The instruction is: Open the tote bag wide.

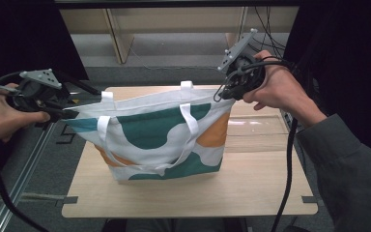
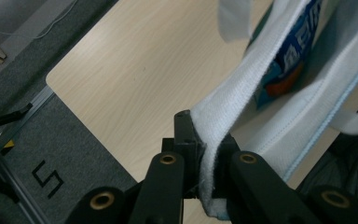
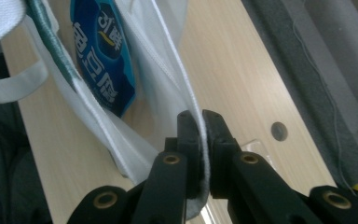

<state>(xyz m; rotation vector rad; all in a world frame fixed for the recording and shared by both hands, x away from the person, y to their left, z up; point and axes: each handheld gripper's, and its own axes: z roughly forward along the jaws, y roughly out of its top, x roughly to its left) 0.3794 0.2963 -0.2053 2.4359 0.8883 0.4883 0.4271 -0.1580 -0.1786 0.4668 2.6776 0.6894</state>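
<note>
Tote bag (image 1: 166, 137) held at its top rim above the wooden table (image 1: 251, 193), base resting on the board or barely off it, hard to tell. Left gripper (image 2: 209, 140) clenched on rim hem at bag's left corner; right gripper (image 3: 200, 126) clenched on hem at right corner. Blue packet (image 3: 103, 56) inside bag.

Risks: thin hem slipping from either pinch, bag sagging and packet spilling; uneven pull tilting bag.

Clearance: open board in front of and right of bag; left table edge close below bag's left corner.
</note>
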